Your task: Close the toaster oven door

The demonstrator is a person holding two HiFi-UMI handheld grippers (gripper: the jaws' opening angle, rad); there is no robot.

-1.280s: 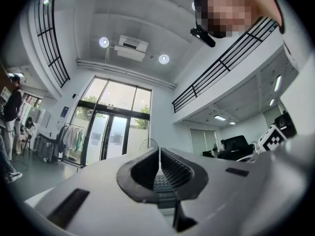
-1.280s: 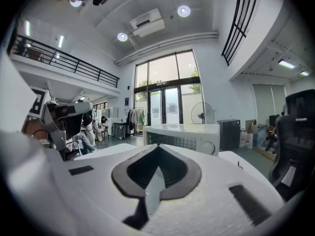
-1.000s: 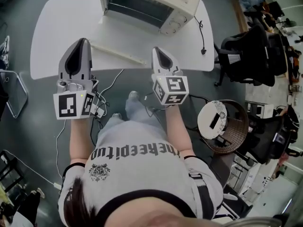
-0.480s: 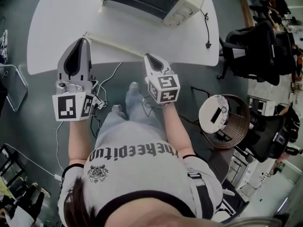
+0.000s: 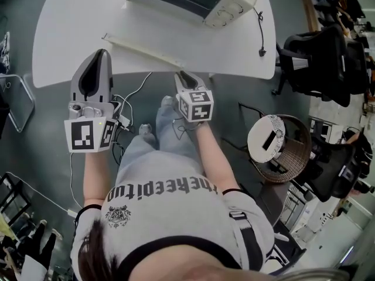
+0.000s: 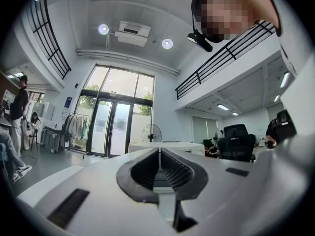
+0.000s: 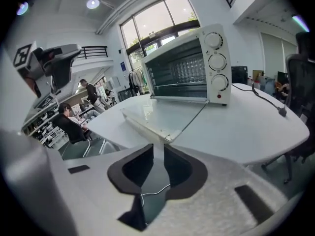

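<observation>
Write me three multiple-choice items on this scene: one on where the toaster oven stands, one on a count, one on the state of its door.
1. Where does the toaster oven stand?
A. on the floor
B. on the white table
C. on an office chair

2. How many round knobs are on its front?
A. one
B. five
C. three

3. How is the oven door?
A. folded down, open
B. shut
C. taken off and set on the floor

Answers:
1 B, as the oven sits on the tabletop in the head view and the right gripper view.
2 C, as three dials stand in a column beside the opening.
3 A, as the glass door lies out in front of the oven and the inside shows.
</observation>
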